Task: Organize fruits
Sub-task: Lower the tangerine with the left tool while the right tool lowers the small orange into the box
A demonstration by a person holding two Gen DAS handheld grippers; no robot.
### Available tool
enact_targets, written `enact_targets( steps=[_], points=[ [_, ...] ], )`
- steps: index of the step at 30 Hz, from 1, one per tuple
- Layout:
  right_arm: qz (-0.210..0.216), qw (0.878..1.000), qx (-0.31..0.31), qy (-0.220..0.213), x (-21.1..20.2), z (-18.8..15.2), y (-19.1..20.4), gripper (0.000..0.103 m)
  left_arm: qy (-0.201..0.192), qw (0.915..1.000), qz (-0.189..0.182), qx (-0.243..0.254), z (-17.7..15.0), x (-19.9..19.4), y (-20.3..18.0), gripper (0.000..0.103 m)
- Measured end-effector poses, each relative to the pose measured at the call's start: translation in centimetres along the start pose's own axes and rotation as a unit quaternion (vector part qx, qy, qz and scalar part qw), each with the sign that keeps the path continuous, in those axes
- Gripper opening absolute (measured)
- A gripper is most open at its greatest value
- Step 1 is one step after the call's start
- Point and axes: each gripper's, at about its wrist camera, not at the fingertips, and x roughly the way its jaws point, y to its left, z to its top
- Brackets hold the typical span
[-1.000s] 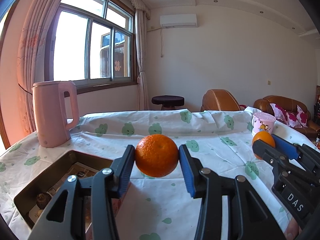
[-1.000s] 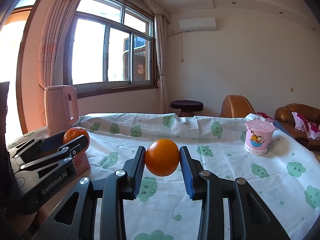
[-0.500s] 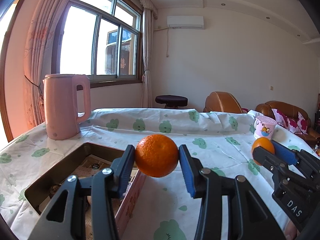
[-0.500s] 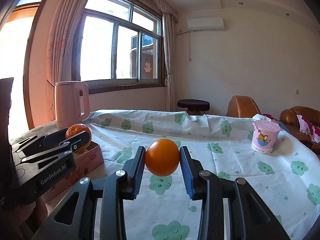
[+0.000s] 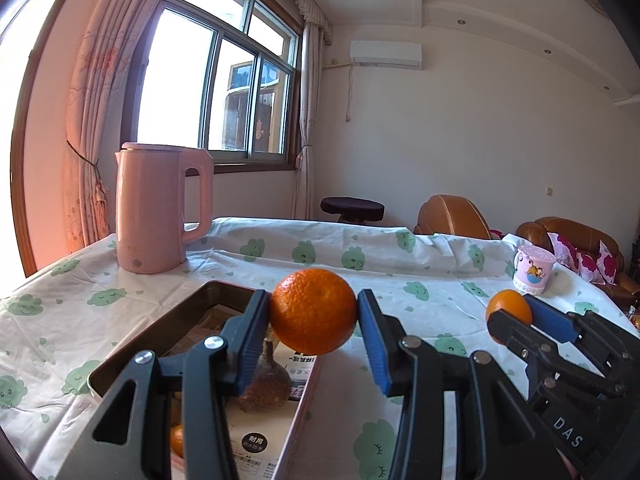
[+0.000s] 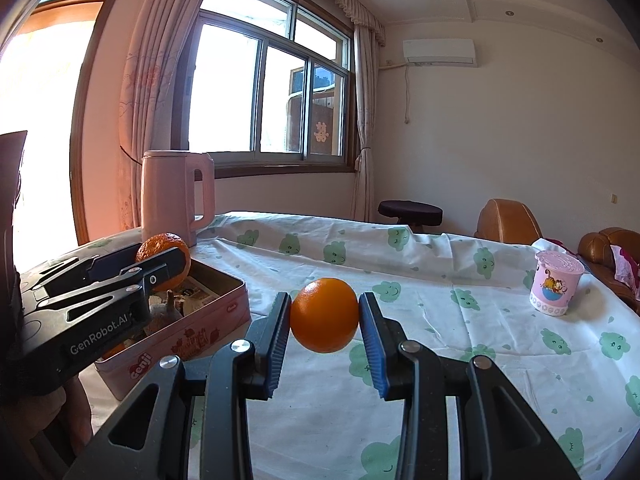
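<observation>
Left to right. Tin box, open, on the tablecloth in front of the pink kettle; holds a brown bulb-like item and printed packets. Left gripper clamped on a mandarin, held over the box's near-right corner. Right gripper clamped on an orange, above bare cloth, right of the box and clear of it. Pink cup far right.

Risks — round fruit pinched at two pads may roll out if a wrist tilts; mandarin released here could strike the rim and bounce onto the cloth; grippers work close together, so may collide.

Hidden: box floor partly behind the left gripper; an orange patch low in the box — prob. another fruit, unclear; packet print unreadable.
</observation>
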Motion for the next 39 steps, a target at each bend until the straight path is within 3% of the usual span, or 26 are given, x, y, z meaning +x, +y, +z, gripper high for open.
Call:
enact_targets(
  steps=[22,39],
  points=[
    [0.069,0.997,-0.041,0.000,0.7,1.1,6.1,0.037,0.017,0.9967,0.075,-0.027,0.3,-1.2,8.4,0.047],
    [0.107,0.992,-0.059,0.013,2.0,1.8,9.7,0.037,0.054,0.9942,0.092,-0.014,-0.2,-0.2,10.2,0.047]
  ],
)
